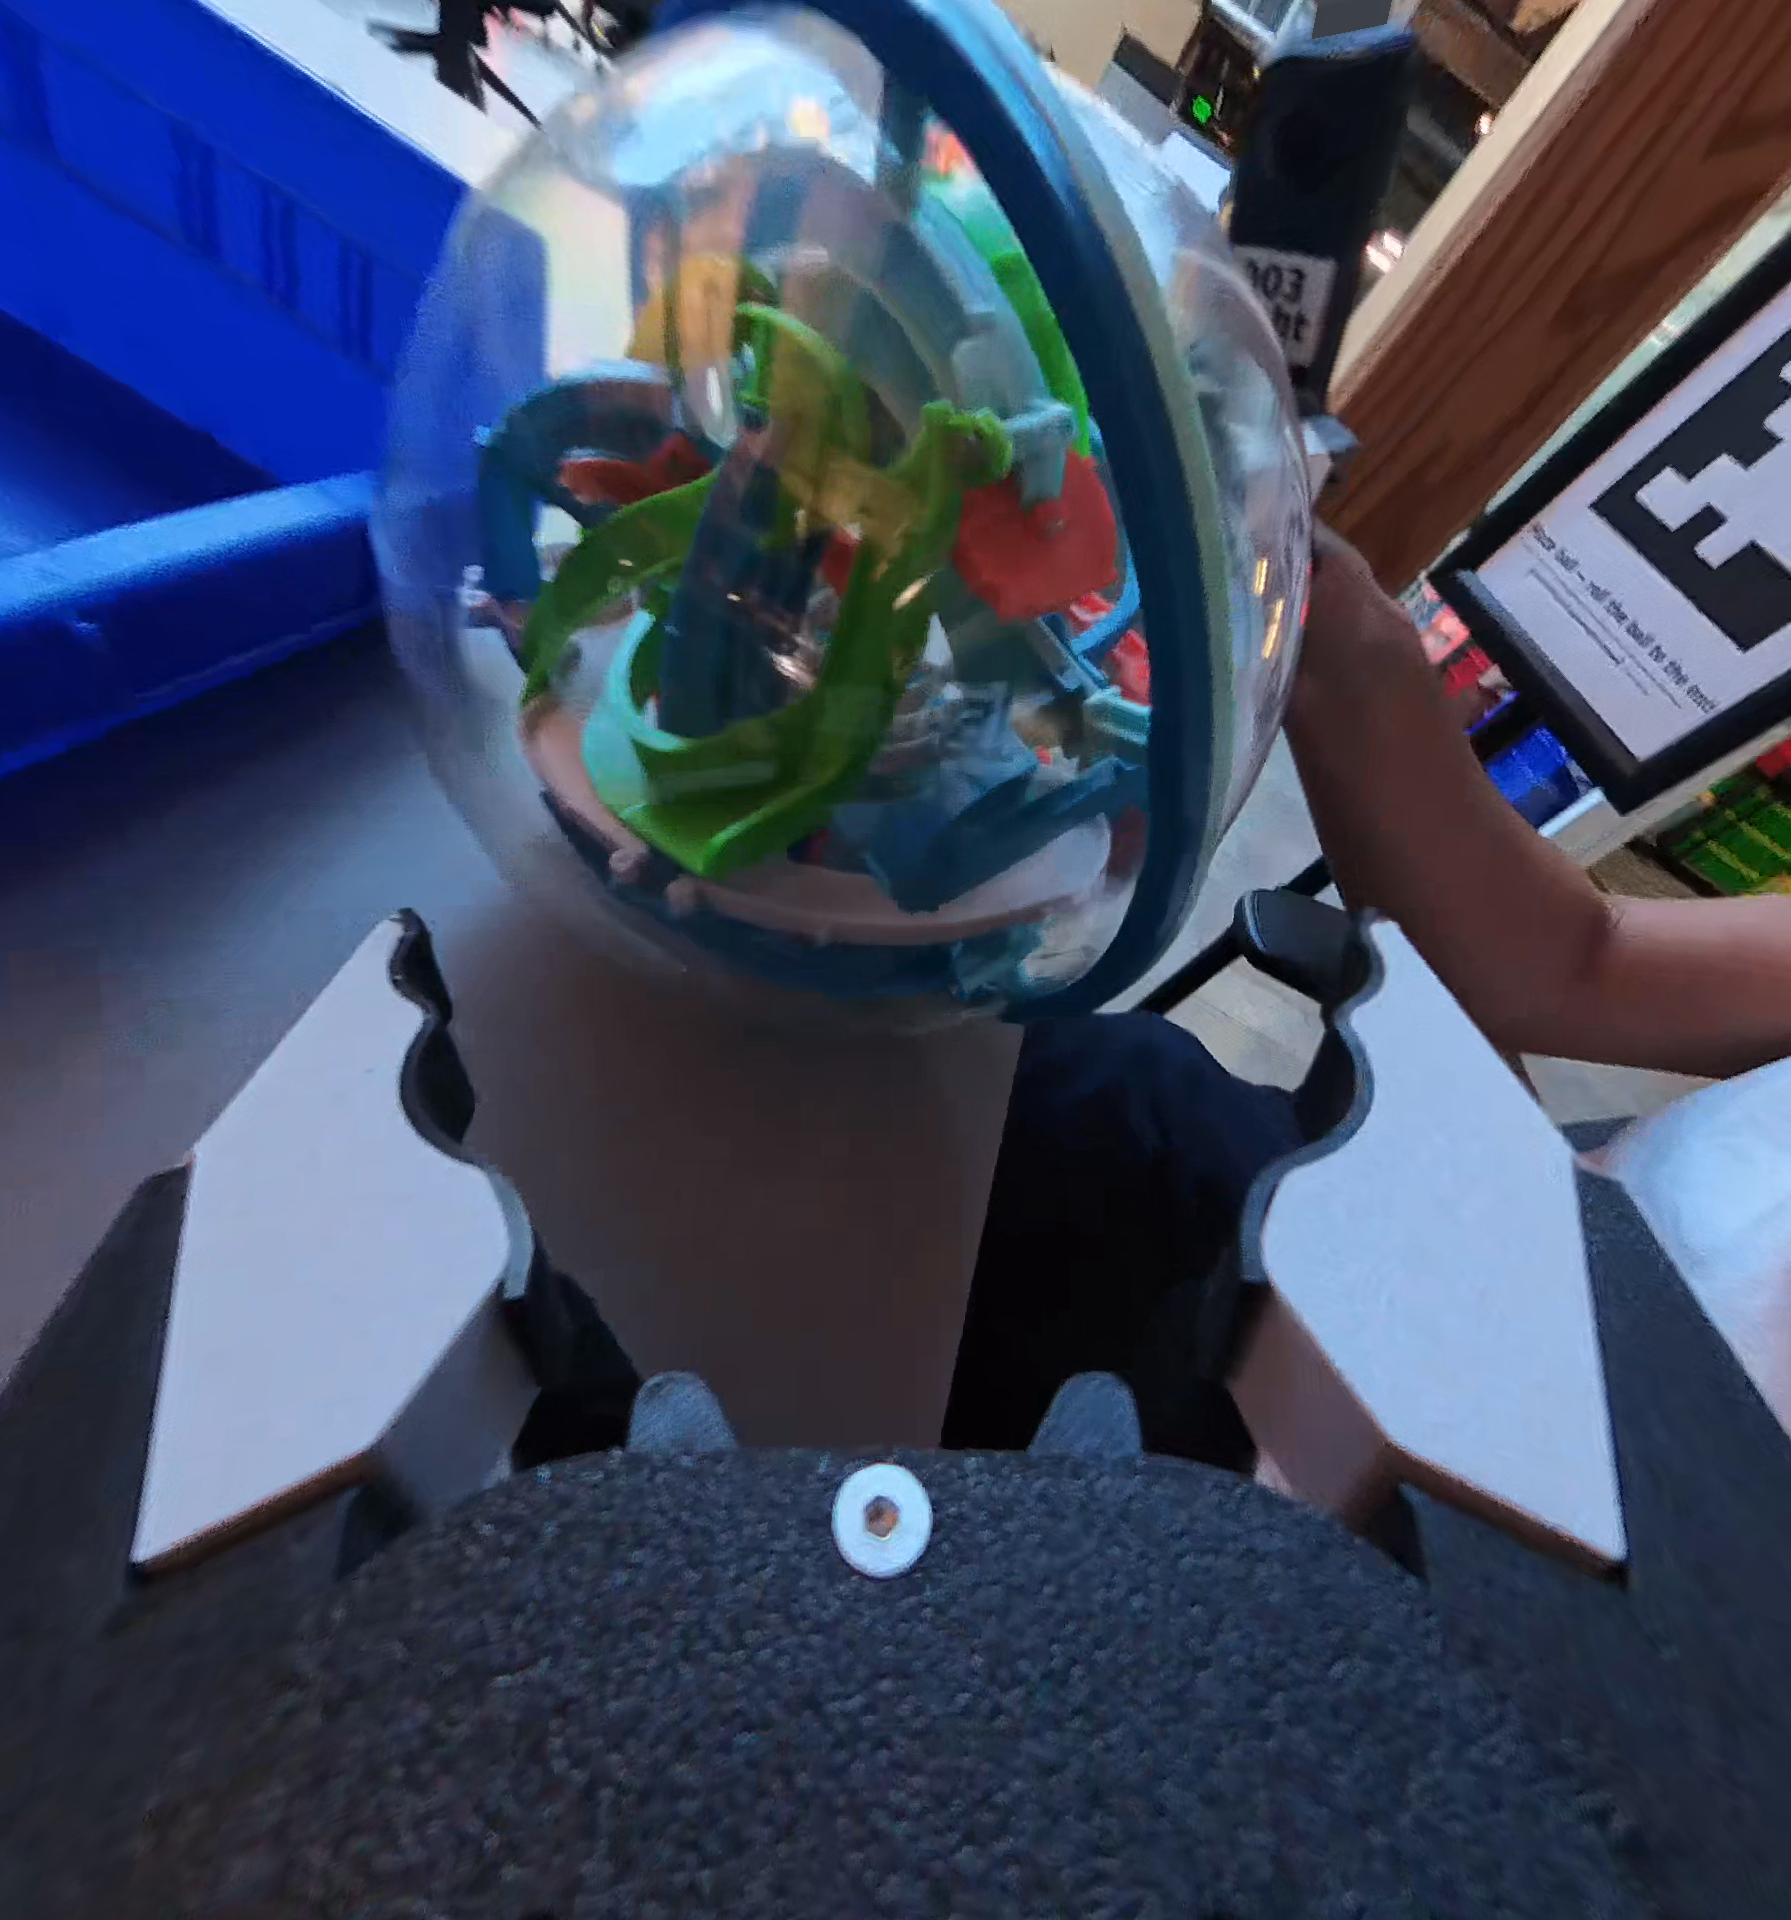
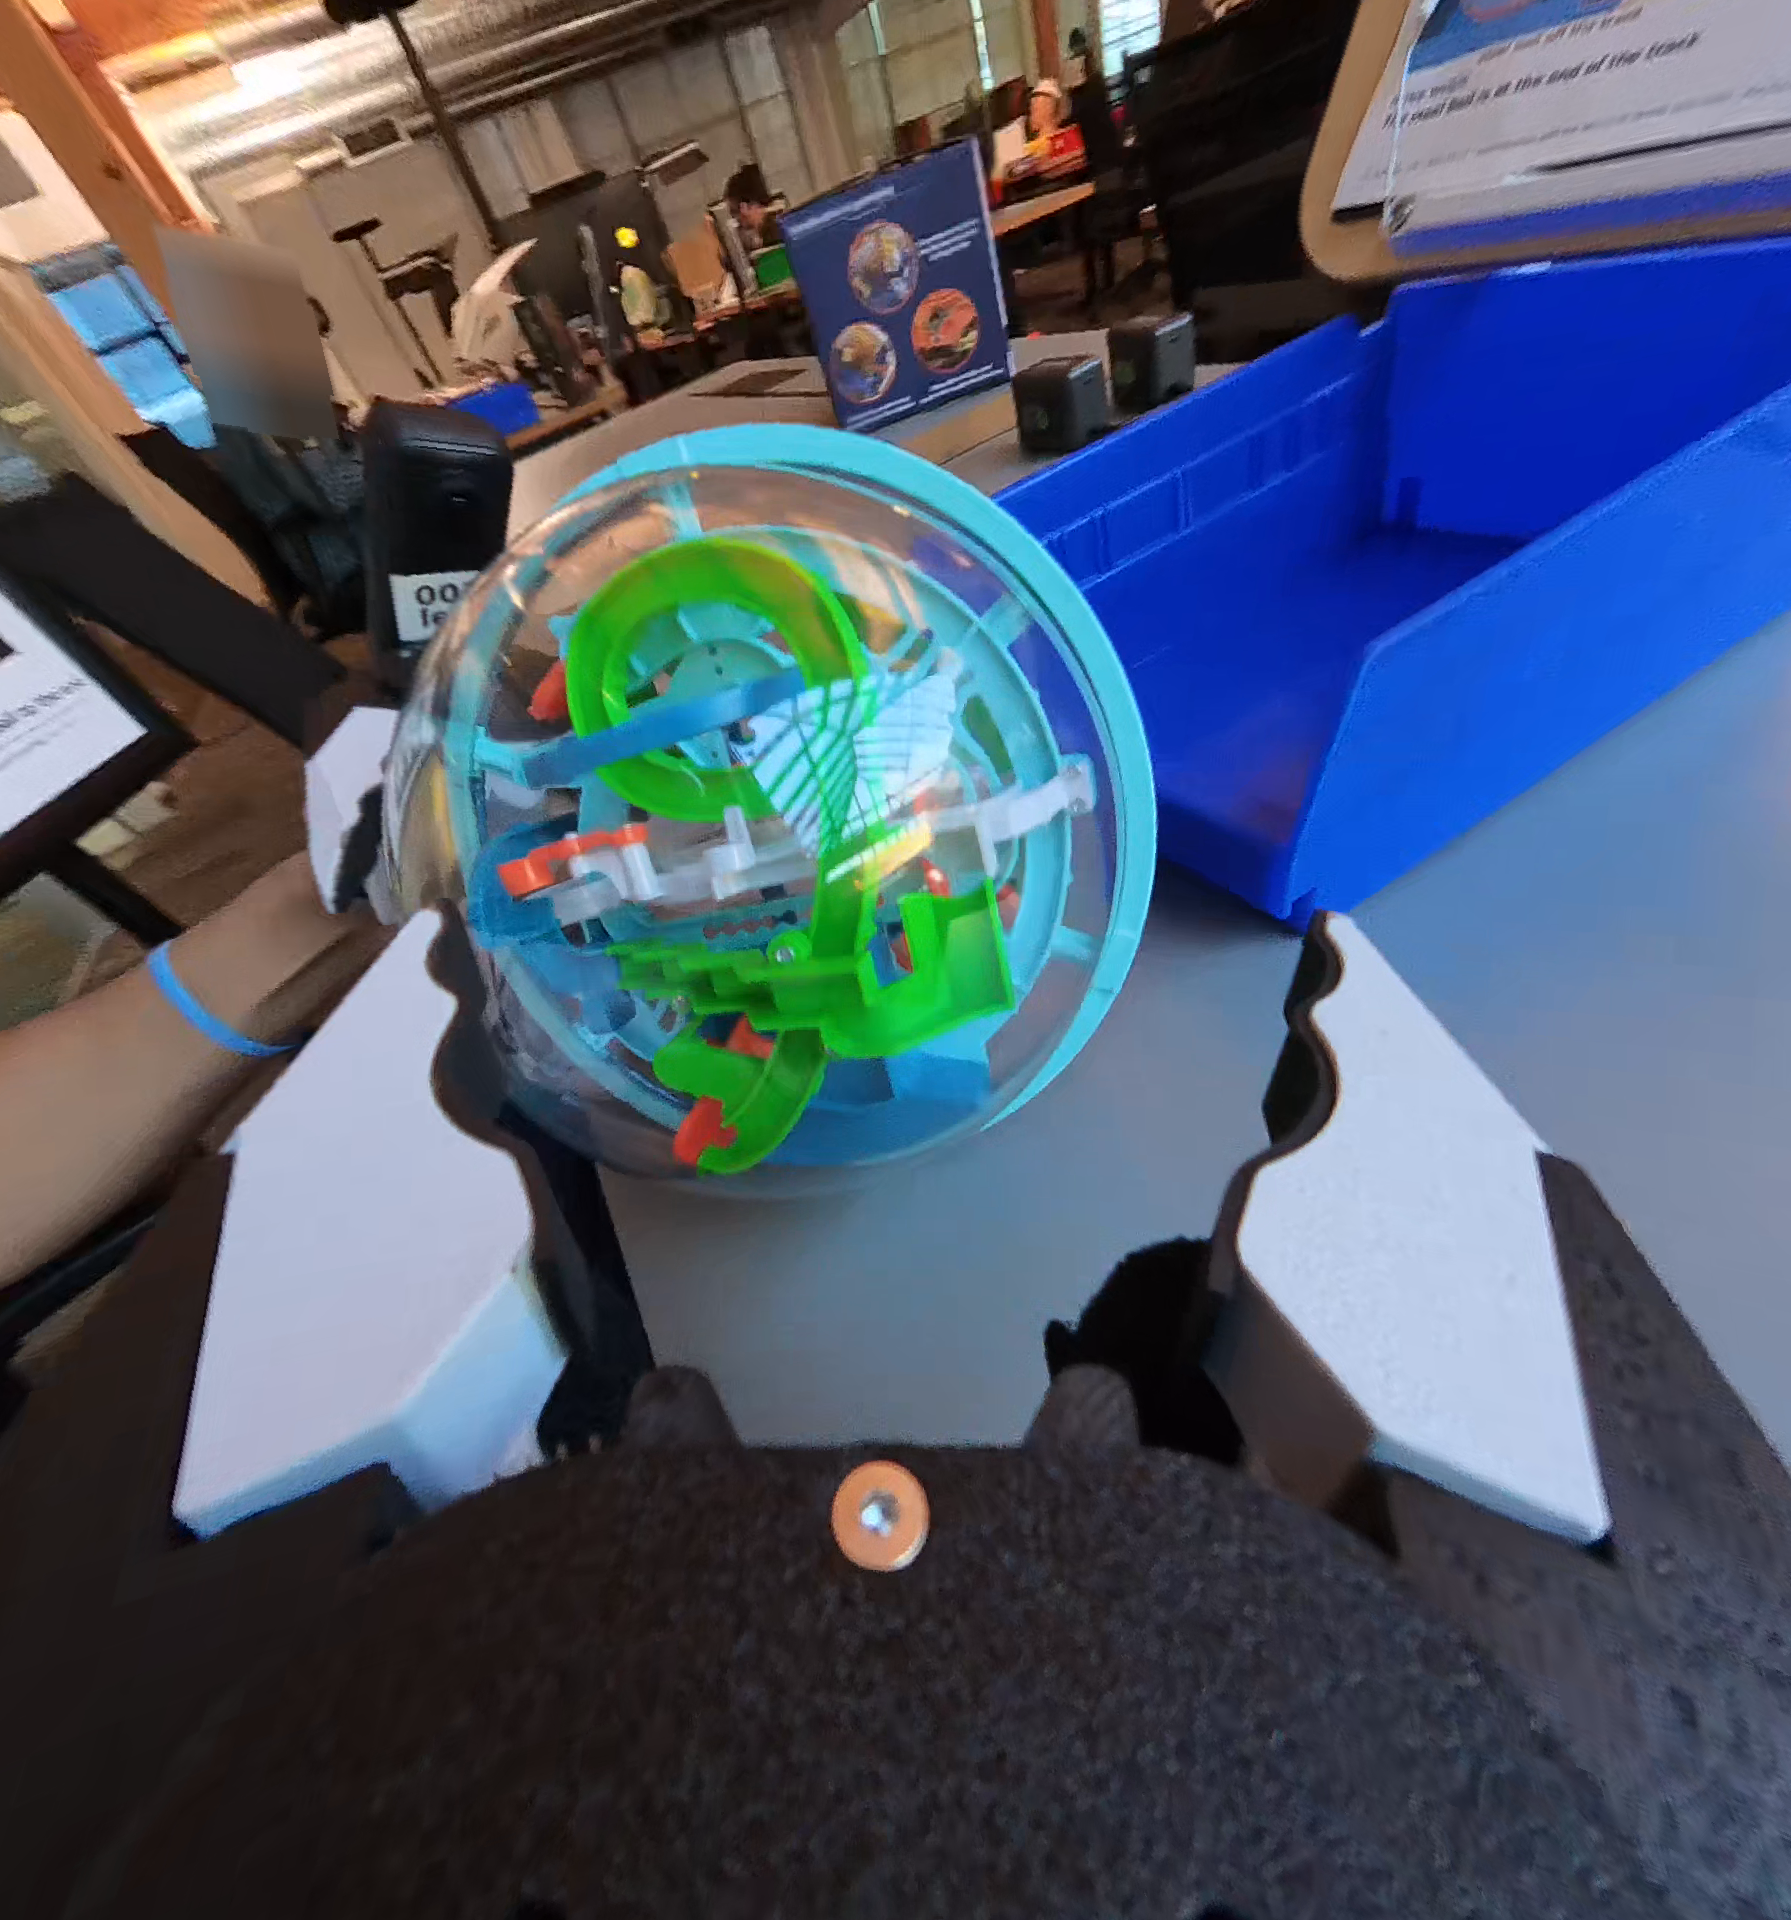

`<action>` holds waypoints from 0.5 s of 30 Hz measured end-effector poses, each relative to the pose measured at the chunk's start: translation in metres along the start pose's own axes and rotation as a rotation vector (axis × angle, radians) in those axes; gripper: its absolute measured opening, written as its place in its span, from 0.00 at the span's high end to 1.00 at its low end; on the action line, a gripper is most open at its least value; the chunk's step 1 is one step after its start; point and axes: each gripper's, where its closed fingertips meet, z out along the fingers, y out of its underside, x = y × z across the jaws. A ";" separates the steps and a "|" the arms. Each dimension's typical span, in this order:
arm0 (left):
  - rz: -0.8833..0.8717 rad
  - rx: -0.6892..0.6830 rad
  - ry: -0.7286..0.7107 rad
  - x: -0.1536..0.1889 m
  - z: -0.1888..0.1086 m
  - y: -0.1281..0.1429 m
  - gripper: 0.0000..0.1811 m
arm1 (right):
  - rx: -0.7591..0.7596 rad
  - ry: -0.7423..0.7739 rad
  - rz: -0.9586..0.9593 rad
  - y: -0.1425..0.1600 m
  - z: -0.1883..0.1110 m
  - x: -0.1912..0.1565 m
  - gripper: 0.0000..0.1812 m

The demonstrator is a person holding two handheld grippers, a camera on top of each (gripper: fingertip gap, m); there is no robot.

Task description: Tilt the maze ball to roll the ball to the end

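The maze ball (image 1: 839, 582) is a clear sphere with a blue rim and green, blue and orange tracks inside. It appears to rest on the grey table (image 2: 1597, 935), tilted. A small silver ball (image 2: 789, 948) sits on the green steps inside the maze ball (image 2: 766, 810). My left gripper (image 1: 860, 935) is open, its fingertips just short of the sphere's lower side. My right gripper (image 2: 880, 935) is open, and its left fingertip (image 2: 449, 966) overlaps the sphere's edge. Each gripper shows beyond the ball in the other's view: the right one in the left wrist view (image 1: 1306, 208), the left one in the right wrist view (image 2: 434, 540).
A blue plastic bin (image 2: 1493, 644) stands right behind the ball and also shows in the left wrist view (image 1: 143, 416). A framed sign with a black and white marker (image 1: 1701, 468) and a wooden post (image 1: 1597, 208) stand beside the table. A forearm (image 2: 91, 1091) reaches in. Two small black cubes (image 2: 1057, 400) sit at the back.
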 end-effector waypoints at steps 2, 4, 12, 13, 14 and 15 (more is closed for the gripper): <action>0.025 -0.049 -0.056 -0.004 0.013 0.006 0.12 | -0.021 -0.084 0.077 0.010 0.003 -0.004 0.20; 0.024 -0.056 -0.093 -0.009 0.022 0.005 0.12 | -0.038 -0.182 0.118 0.020 0.017 -0.023 0.23; -0.152 0.016 0.032 -0.013 0.001 -0.006 0.13 | -0.125 -0.137 0.082 0.036 0.041 -0.043 0.20; -0.171 0.027 0.051 -0.015 -0.002 -0.005 0.13 | -0.083 -0.142 0.080 0.030 0.039 -0.041 0.22; -0.185 0.033 0.069 -0.017 -0.005 -0.004 0.13 | -0.039 -0.150 0.090 0.023 0.036 -0.039 0.22; -0.200 0.029 0.084 -0.018 -0.009 -0.002 0.13 | -0.005 -0.154 0.111 0.016 0.032 -0.034 0.22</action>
